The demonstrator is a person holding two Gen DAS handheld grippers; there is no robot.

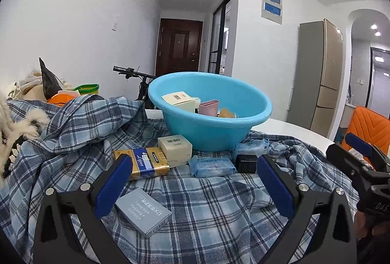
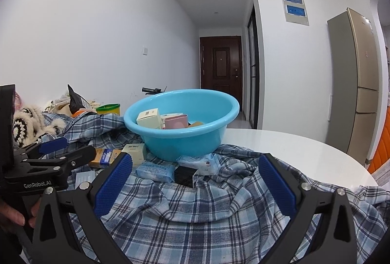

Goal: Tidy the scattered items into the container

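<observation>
A light blue basin [image 1: 212, 127] [image 2: 181, 132] stands on a blue plaid cloth [image 1: 195, 215] [image 2: 195, 220], holding a cream box, a pink case and an orange item. In front of it lie a cream box [image 1: 174, 148], a gold pack [image 1: 146, 162], a grey box [image 1: 143, 211], blue tissue packs [image 1: 210, 165] [image 2: 156, 171] and a black box [image 1: 246, 162] [image 2: 185, 176]. My left gripper [image 1: 192, 166] is open above the cloth, its fingers either side of the tissue pack. My right gripper [image 2: 195, 166] is open too, short of the black box, holding nothing.
A white round table [image 2: 292, 149] shows bare to the right. Fur-trimmed clothing [image 1: 14, 127], a black bag and a green-rimmed tub [image 1: 87, 88] pile up at the left. An orange chair [image 1: 368, 127], a tall fridge and a bicycle stand beyond the table.
</observation>
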